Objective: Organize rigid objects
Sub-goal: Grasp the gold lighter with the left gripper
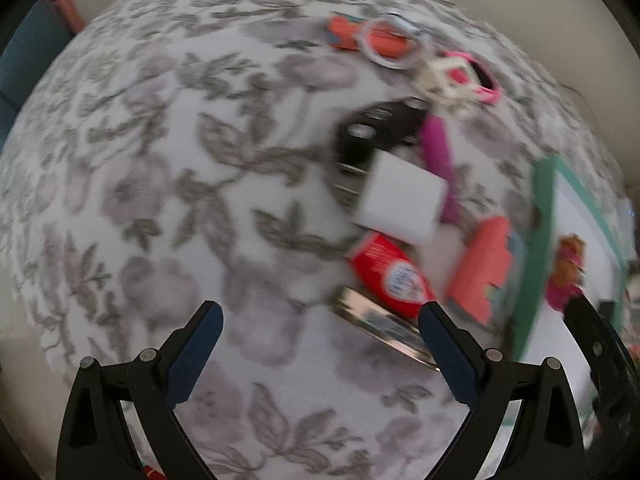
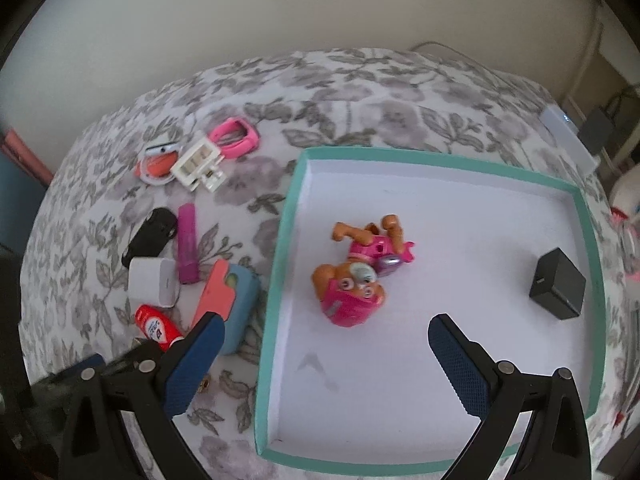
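Your right gripper point(image 2: 326, 326) is hovering with its fingers spread wide and empty over the tray point(image 2: 588, 220), a shallow white box with a teal rim. The toy dog point(image 2: 354, 276), brown with a pink outfit, is lying on its side near the tray's middle; a black cube point(image 2: 558, 290) is sitting well apart by the right wall. Your left gripper point(image 1: 320, 316) is also hanging released over the flowered cloth point(image 1: 160, 160), beside a blurred clutter: white box point(image 1: 402, 200), red tube point(image 1: 390, 276), purple stick point(image 1: 438, 152). A cream wall point(image 2: 320, 8) is standing behind.
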